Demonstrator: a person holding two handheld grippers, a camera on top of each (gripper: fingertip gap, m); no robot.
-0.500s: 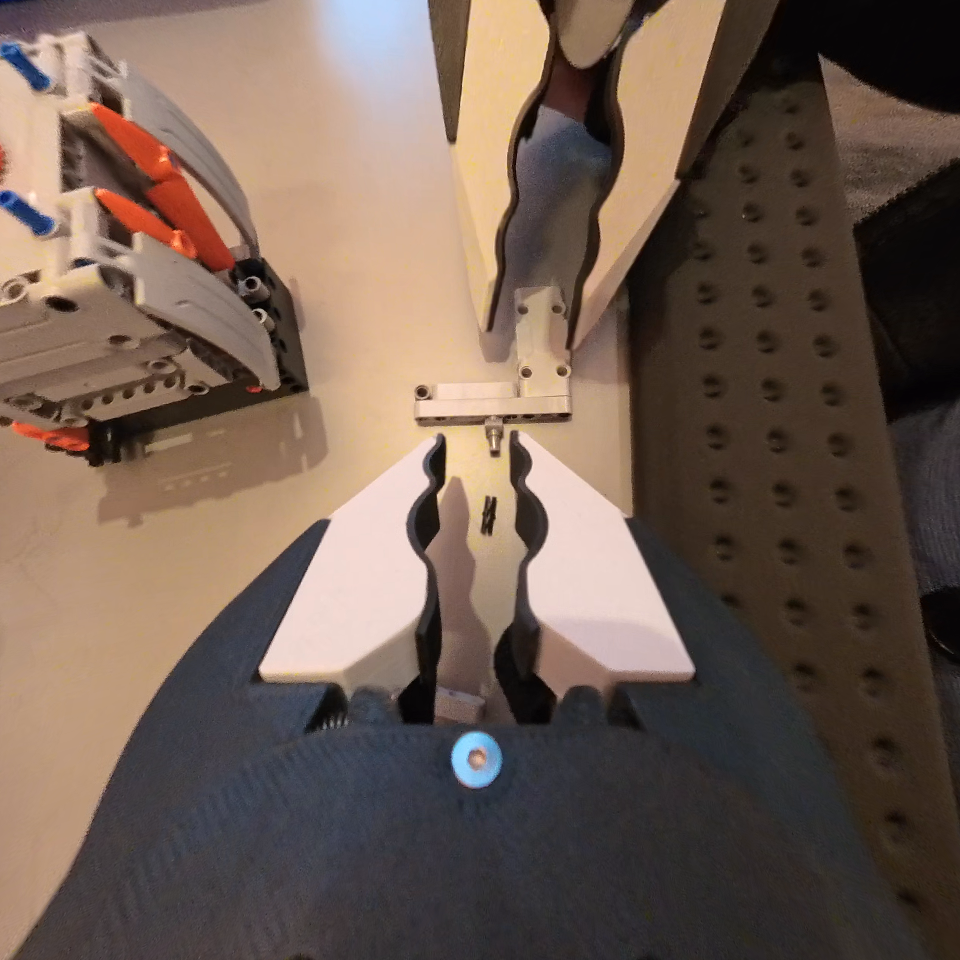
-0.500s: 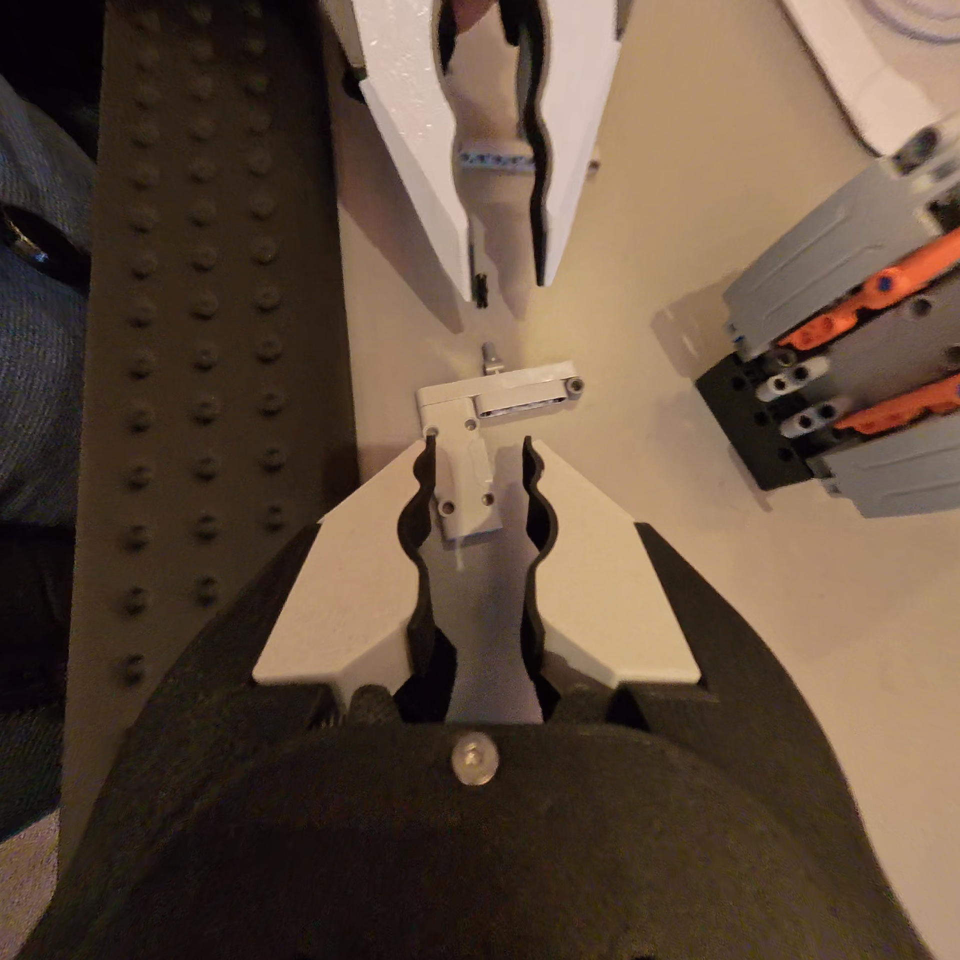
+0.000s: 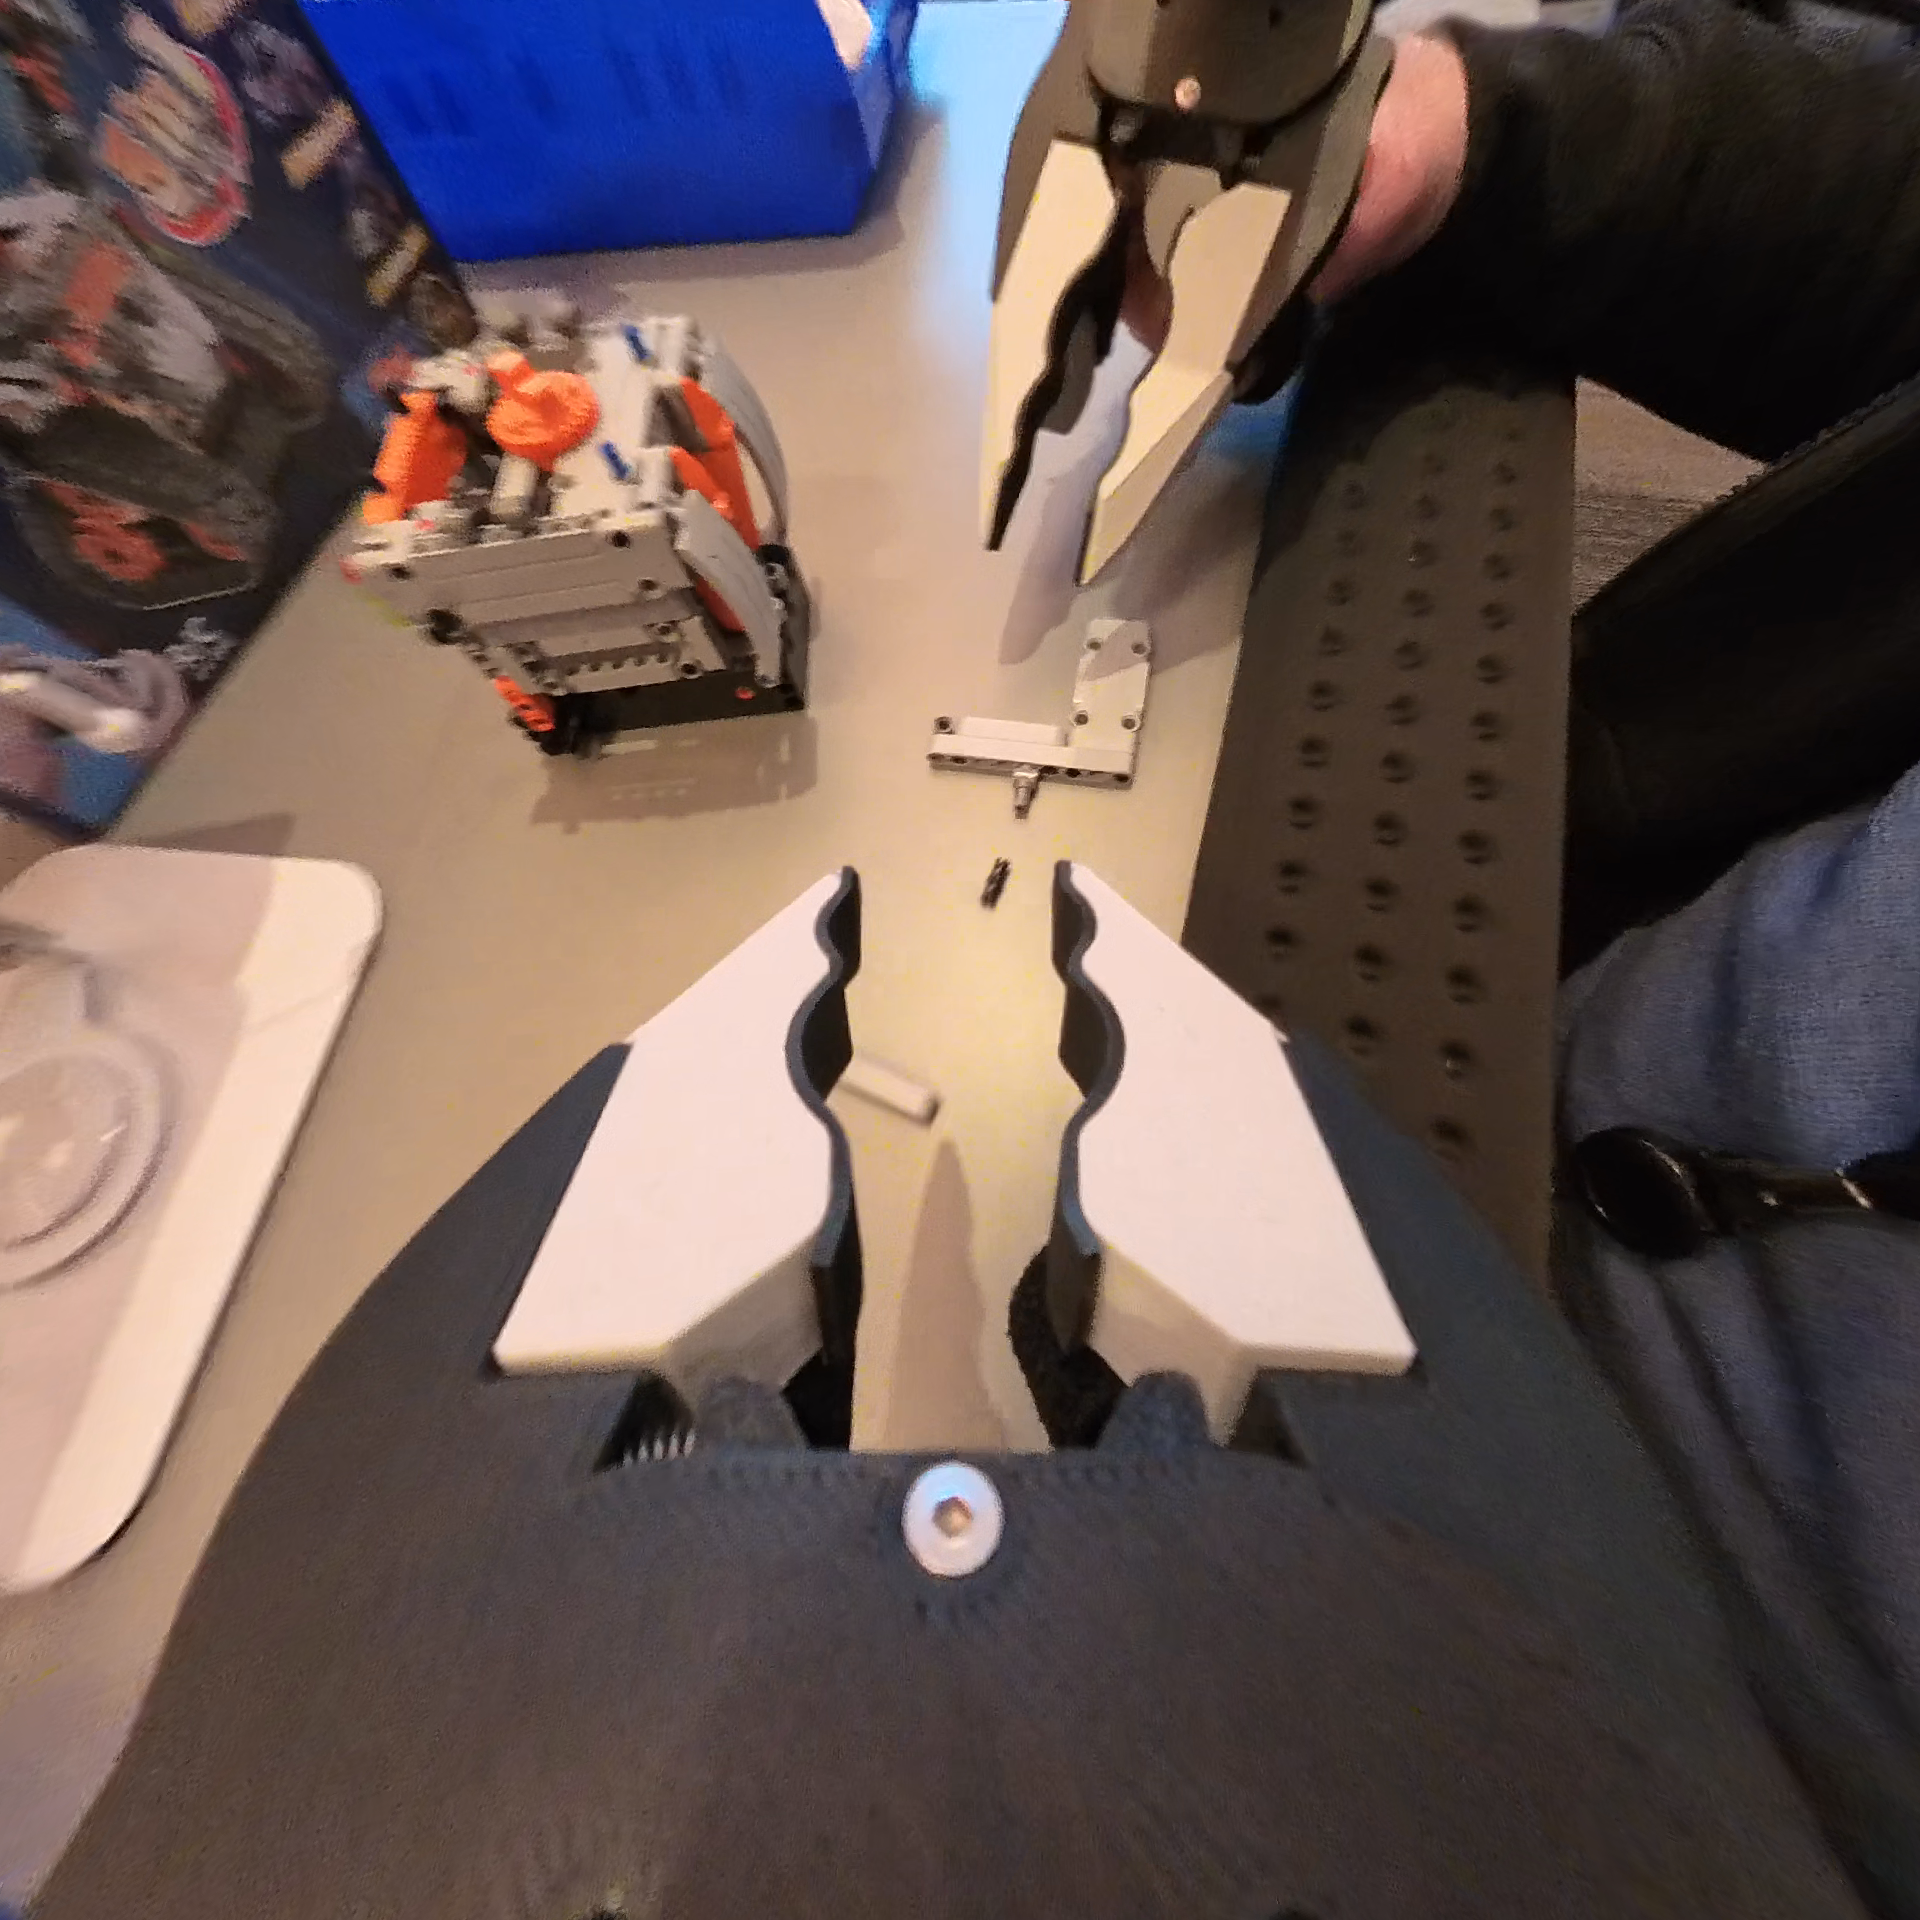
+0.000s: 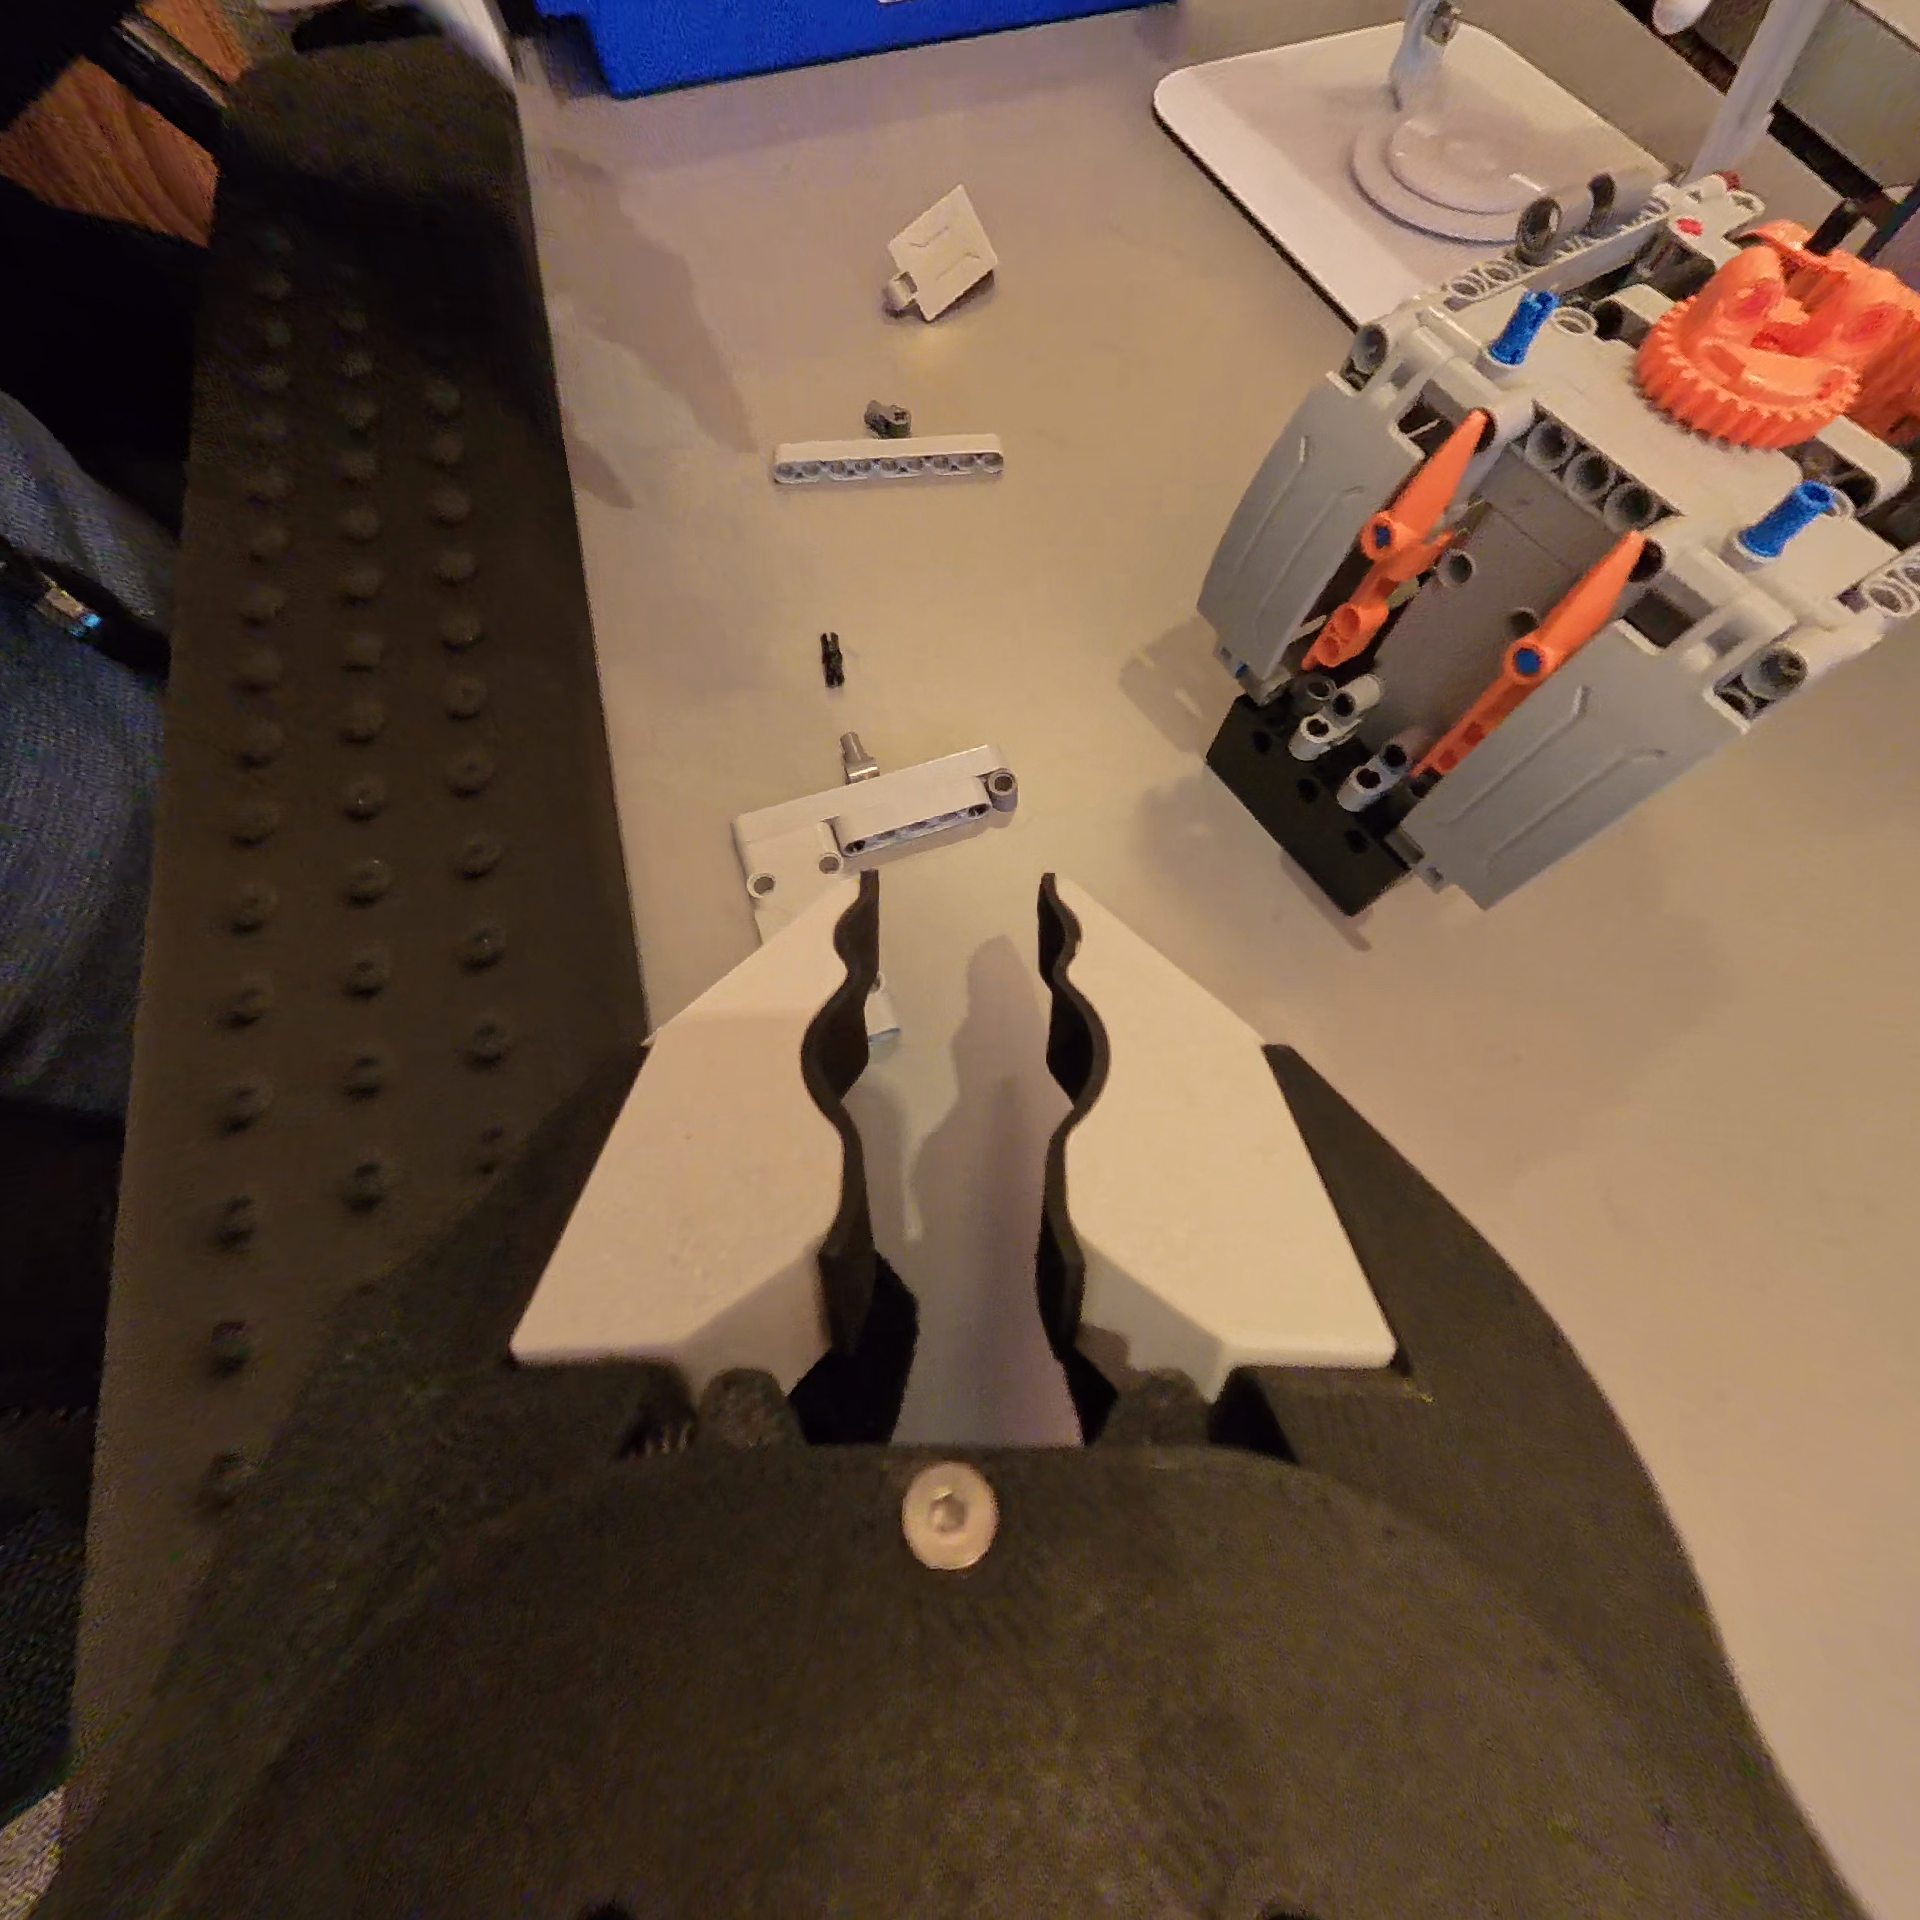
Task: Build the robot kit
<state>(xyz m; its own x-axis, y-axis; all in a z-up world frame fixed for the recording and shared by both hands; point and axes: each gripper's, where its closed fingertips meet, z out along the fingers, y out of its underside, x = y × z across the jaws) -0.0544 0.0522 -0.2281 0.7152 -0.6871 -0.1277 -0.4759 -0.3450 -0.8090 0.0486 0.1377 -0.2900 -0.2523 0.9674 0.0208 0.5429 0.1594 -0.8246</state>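
Two grippers face each other over a beige table (image 3: 582,904), both with fingers spread and nothing between them. Going left to right in the left wrist view: a white tray (image 3: 208,1091) sits at the left edge, near a printed box (image 3: 135,343) and a blue bin (image 3: 623,114) farther back. Next comes a grey, orange and black brick model (image 3: 592,561), standing well apart from the grippers with bare tabletop around it. In the middle lane the left gripper (image 3: 956,894) hovers low, its fingers apart; a small pale bar (image 3: 888,1091) lies on the table between them, untouched. Just ahead of its tips lies a tiny black pin (image 3: 994,883), then an L-shaped grey piece (image 3: 1049,727) with a short peg (image 3: 1023,790) sticking toward the pin. Above that piece the right gripper (image 3: 1039,556) hangs tilted, fingers apart, clear of the table. A dark perforated strip (image 3: 1392,779) bounds the right side, close beside the grey piece, so the lane there is narrow.

From the right wrist view, the right gripper (image 4: 956,883) has the L-shaped piece (image 4: 873,821) partly under its left finger; whether they touch I cannot tell. Farther on lie a long grey beam (image 4: 888,459) and a flat pale panel (image 4: 940,255).
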